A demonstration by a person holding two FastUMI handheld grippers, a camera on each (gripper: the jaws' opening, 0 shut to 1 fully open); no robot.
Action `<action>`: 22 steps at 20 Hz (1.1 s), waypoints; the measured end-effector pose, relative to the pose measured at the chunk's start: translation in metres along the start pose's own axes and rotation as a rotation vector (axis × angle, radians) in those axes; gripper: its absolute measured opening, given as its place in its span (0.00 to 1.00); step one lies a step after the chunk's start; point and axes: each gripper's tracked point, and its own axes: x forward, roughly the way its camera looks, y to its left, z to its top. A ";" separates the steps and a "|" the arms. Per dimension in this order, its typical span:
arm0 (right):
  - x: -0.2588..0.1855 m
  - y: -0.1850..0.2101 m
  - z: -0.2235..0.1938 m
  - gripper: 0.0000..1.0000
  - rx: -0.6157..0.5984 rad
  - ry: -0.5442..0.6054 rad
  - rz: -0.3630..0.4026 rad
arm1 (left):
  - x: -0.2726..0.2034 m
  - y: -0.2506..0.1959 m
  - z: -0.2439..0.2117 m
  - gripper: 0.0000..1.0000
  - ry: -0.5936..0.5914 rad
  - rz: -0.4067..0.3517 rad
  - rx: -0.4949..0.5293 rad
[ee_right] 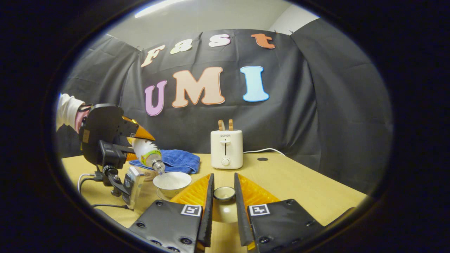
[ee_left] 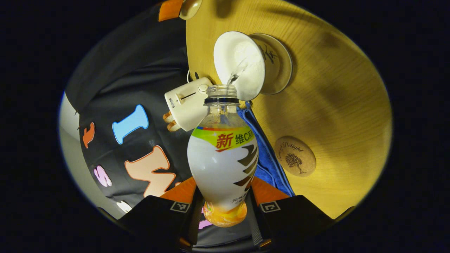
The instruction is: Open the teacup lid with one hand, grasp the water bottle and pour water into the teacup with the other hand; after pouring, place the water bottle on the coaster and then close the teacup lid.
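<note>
Two views caught the pour midway. In the left gripper view, the left tongs (ee_left: 225, 207) were clamped on the water bottle (ee_left: 223, 165), tipped with its uncapped neck toward the teacup (ee_left: 239, 68), and a thin stream of water ran into the white bowl of the cup. The coaster (ee_left: 294, 156) lay bare on the worktop (ee_left: 334, 88), right of the blue towel (ee_left: 270, 158).

In the right gripper view, the right tongs (ee_right: 224, 214) held the teacup lid (ee_right: 224, 196) between narrowed fingers, just above the worktop, with the toaster (ee_right: 226, 149) beyond. At far left the bottle hung over the cup. Judging by this, lid-lifting was done; setting the bottle on the coaster and re-covering the cup remained.
</note>
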 end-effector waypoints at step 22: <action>0.000 0.000 0.000 0.34 0.000 0.000 0.000 | -0.005 0.039 -0.013 0.57 0.032 -0.012 0.193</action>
